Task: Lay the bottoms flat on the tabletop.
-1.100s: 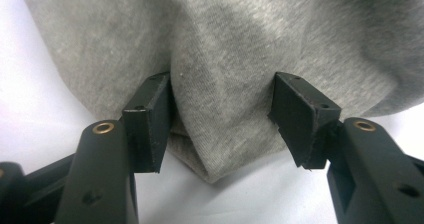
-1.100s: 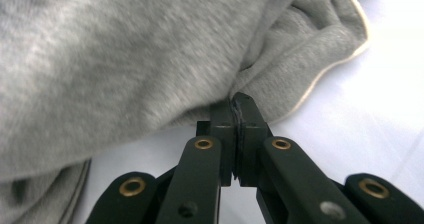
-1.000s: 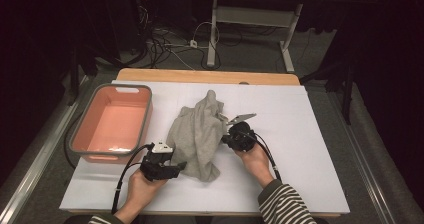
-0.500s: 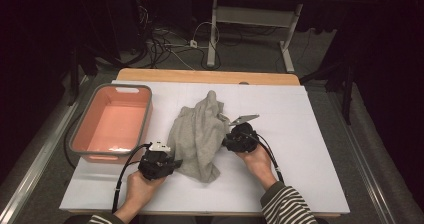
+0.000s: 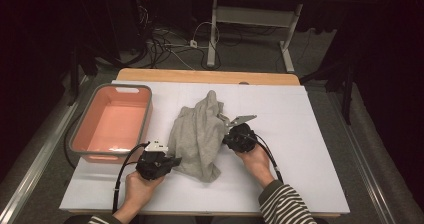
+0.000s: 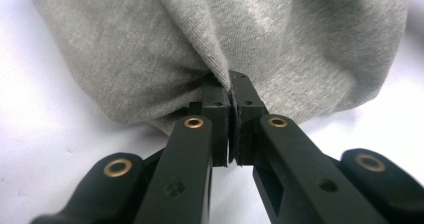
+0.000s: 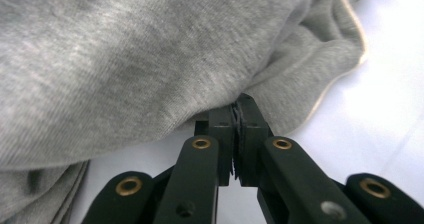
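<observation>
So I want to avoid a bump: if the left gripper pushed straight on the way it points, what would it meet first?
Most likely more of the crumpled grey knit cloth: the left gripper is already shut on its edge, and the fabric bulks directly ahead.

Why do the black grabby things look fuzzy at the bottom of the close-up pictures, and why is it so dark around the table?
In the left gripper view the jaw arms sit too near the lens, so they blur, while the grey cloth at the pinch is sharp; the right gripper view blurs the same way on its cloth; in the high view light falls on the white table, leaving the floor dark.
</observation>
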A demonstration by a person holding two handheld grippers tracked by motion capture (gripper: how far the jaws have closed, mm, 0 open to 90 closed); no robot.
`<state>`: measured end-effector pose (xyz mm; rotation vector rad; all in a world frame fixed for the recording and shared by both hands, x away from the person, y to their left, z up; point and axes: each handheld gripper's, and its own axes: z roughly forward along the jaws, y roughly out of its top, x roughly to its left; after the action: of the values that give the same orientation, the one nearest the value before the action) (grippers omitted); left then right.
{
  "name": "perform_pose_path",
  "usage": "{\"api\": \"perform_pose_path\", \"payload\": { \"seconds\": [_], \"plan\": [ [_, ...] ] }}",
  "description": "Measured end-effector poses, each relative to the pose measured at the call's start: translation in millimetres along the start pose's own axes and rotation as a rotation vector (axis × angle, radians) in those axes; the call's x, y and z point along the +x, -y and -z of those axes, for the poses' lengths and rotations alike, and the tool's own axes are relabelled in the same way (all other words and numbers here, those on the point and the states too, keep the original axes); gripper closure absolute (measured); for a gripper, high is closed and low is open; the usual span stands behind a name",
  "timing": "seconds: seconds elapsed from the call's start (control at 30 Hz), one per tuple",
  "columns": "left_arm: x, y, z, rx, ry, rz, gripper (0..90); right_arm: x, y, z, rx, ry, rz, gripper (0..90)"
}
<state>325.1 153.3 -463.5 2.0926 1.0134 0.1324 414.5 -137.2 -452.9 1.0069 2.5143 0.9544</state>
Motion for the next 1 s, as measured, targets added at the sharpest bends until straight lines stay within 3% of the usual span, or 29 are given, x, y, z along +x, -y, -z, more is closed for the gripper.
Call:
{"api": "perform_pose_path", "payload": {
  "seconds": [0.17, 0.3, 0.47, 0.57, 0.7, 0.87, 1.0],
  "plan": [
    [1.7, -0.2, 3.8, -0.010, -0.003, 0.003, 85.0, -6.7, 2.1, 11.4, -0.031, 0.022, 0.014, 89.0],
    [3.4, -0.3, 6.4, -0.023, -0.006, 0.011, 85.0, -18.8, 8.0, 20.9, -0.036, 0.063, -0.003, 89.0],
    [5.5, -0.2, 8.4, -0.031, -0.011, 0.017, 85.0, -38.4, 19.4, 32.7, -0.046, 0.109, -0.054, 89.0],
    [6.7, 0.1, 8.0, -0.027, -0.014, 0.019, 84.8, -41.8, 25.9, 34.9, -0.033, 0.091, -0.080, 87.2],
    [8.1, 1.6, 4.9, -0.013, -0.011, 0.008, 83.8, -26.3, 33.2, 39.9, -0.001, 0.083, -0.044, 71.4],
    [7.5, 1.7, 3.9, -0.014, -0.007, 0.003, 81.8, -3.2, 43.3, 49.2, 0.001, 0.048, -0.003, 64.4],
    [6.7, 2.2, 2.0, -0.014, -0.023, 0.003, 69.5, 12.2, 45.7, 43.8, 0.009, 0.008, 0.011, 57.1]
  ]
}}
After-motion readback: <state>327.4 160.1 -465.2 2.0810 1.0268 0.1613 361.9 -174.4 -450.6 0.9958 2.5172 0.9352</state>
